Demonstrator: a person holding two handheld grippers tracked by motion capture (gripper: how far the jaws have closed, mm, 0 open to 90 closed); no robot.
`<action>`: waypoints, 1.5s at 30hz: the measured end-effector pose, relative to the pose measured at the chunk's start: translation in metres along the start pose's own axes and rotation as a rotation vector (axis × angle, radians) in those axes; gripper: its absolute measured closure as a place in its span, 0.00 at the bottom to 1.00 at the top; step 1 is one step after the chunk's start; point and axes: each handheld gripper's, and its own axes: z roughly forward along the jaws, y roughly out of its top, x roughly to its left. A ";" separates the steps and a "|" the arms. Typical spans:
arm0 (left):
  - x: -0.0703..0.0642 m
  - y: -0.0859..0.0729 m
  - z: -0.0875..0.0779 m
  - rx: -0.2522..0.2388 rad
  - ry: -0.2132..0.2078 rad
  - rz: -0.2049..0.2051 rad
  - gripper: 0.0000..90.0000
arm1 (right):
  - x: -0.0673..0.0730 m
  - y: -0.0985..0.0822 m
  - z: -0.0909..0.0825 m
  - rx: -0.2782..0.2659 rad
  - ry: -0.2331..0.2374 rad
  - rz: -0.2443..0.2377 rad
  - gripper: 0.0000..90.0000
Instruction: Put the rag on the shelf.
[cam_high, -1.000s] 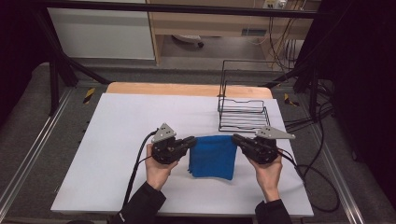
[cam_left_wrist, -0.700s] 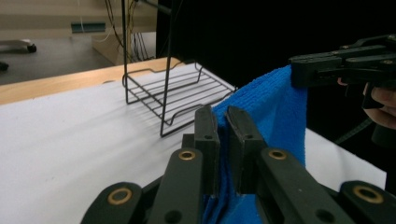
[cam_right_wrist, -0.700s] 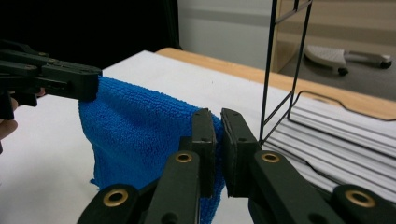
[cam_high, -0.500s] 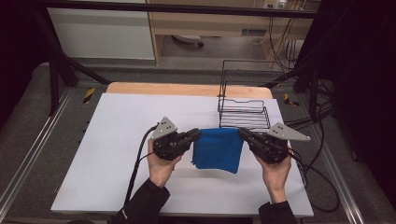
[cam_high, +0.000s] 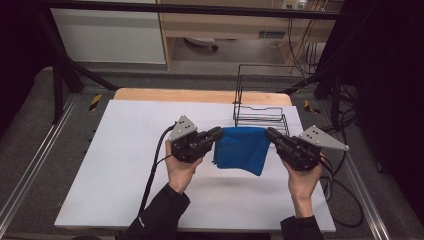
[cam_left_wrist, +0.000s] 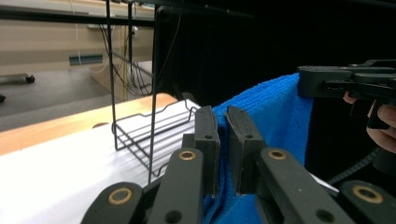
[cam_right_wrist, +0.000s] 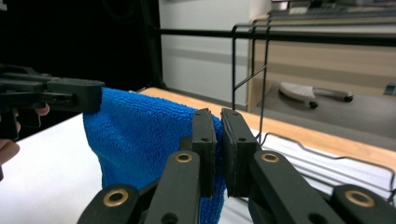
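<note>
Table: white sheet over a wooden top, a strip of wood bare along the far edge. Dark frame rails run around it; beyond, grey floor, pale cabinets and loose cables at the far right.

Wire rack: black, standing on the table's far right, tall back frame, low basket base. Nothing in it.

Blue towel: held off the table between the two grippers, top edge stretched roughly level, the rest hanging free, with its shadow on the sheet below. It sits just in front of the rack, not touching it as far as I can tell.

Left gripper: jaws pinched tight on the towel's left top corner; its own view shows cloth squeezed between the pads.

Right gripper: likewise clamped on the right top corner, cloth between its pads.

Step in hand, as I judge it: towel lifted and spread, ready to go over the rack. Next move calls for carrying both corners forward and higher together, keeping the edge taut, clearing the rack's top bar before lowering so the cloth drapes evenly.
</note>
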 end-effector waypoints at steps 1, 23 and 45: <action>-0.001 0.002 0.002 -0.008 0.002 0.002 0.92 | 0.000 0.002 -0.001 -0.008 -0.007 0.002 0.95; -0.010 0.048 0.028 -0.104 -0.018 0.020 0.92 | -0.017 0.045 -0.015 -0.128 -0.094 -0.038 0.95; -0.014 0.104 0.058 -0.192 -0.040 0.017 0.92 | -0.042 0.100 -0.019 -0.201 -0.160 -0.057 0.95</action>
